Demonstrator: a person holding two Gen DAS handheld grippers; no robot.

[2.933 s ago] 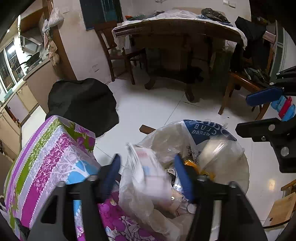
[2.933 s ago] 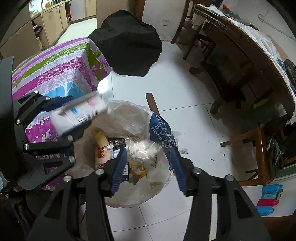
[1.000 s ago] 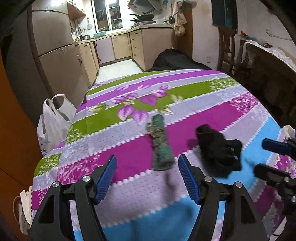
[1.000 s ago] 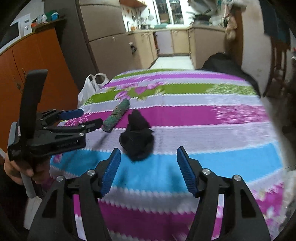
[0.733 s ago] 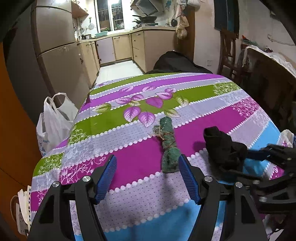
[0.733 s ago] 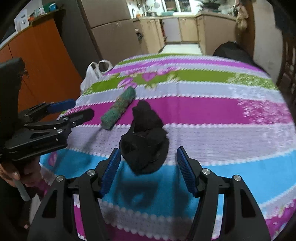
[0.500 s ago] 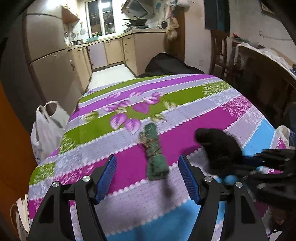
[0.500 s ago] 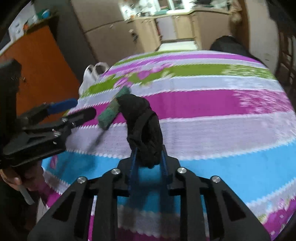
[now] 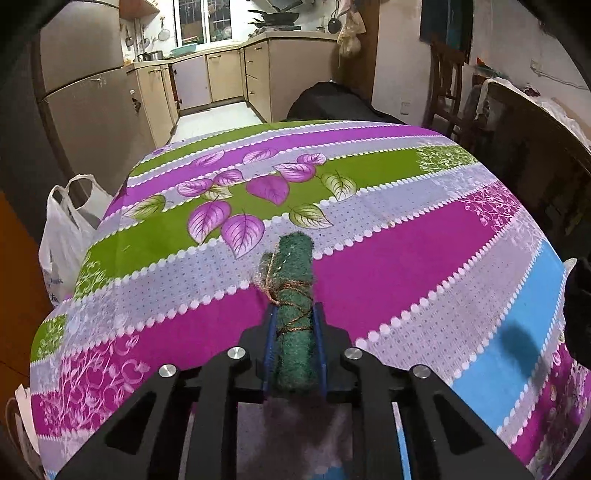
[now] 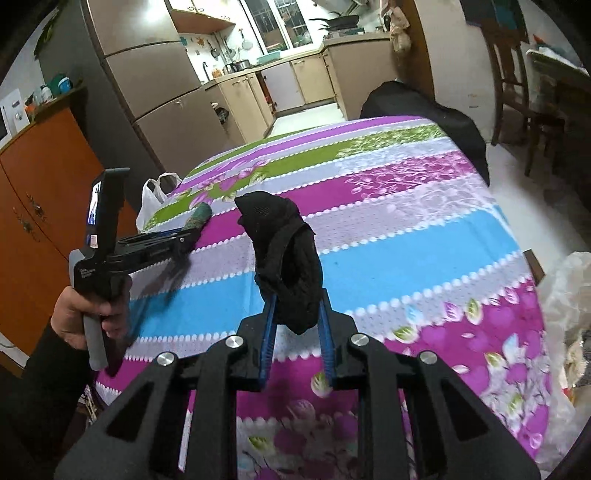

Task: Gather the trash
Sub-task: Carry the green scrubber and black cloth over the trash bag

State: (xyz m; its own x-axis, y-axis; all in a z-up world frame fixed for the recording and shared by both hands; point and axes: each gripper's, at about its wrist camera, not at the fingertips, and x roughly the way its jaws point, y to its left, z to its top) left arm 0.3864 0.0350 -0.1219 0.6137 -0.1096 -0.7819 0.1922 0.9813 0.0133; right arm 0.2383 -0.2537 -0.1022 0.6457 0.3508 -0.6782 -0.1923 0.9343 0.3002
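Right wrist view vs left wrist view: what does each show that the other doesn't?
Only the right wrist view: the right gripper shut on a black cloth, the hand holding the left tool, an orange cabinet.

Only the left wrist view: the left gripper, just closed, shut on the green roll's string-tied body.

Both: the striped floral tablecloth, the green roll, the white plastic bag, the kitchen behind.

beige kitchen cabinets (image 9: 225,79), lit window (image 9: 207,18), orange cupboard (image 10: 40,192).
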